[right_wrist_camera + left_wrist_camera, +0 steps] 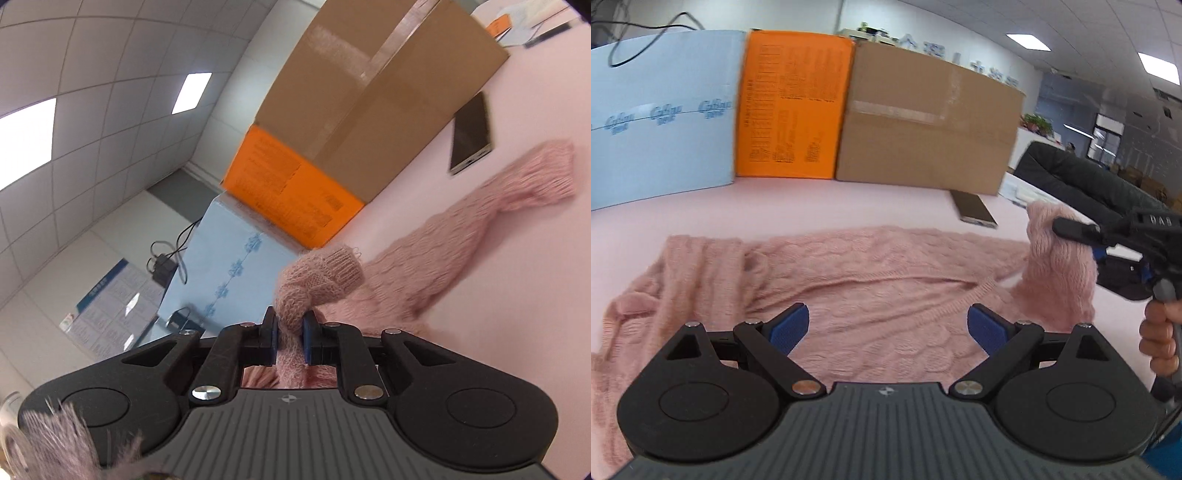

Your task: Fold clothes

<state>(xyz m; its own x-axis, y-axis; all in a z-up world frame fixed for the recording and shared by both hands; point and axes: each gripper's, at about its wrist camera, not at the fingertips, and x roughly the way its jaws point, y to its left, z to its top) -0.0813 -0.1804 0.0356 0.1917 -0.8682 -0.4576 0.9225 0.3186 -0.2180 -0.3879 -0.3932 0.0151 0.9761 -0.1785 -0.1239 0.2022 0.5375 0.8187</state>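
- Pink sweater (849, 280) spread across the pink desk (812, 203), body lying flat and rumpled at the left end, one sleeve (480, 229) stretched out toward a phone (471, 136).
- Right tongs (290, 334) clamped on the other sleeve's cuff (325, 273), lifted clear of the desk; seen from the left wrist as a bunch of knit hanging at the sweater's right edge.
- Left tongs (888, 326) wide apart, hovering low over the sweater's middle, gripping nothing.
- Judged step: carrying the held sleeve inward across the body. Whether other folds are already made cannot be told from the rumpled left end.
- To do it well: keep the cuff pinched firmly, since loose fuzzy knit slips and stretches under its own weight.
- Sweep low and slow over the body, so the sleeve lays down straight rather than twisted.
- Use the free left tongs to press the body near the shoulder seam, stopping the whole garment from dragging along.
- Lay the sleeve flat within the body's outline before letting go; release only once the knit rests on the sweater.
- Mind the phone and the cardboard box (931, 122) behind: keep the swing toward the centre, away from them.
- Risk: fibres snagging on the pads at release, pulling the fold askew.
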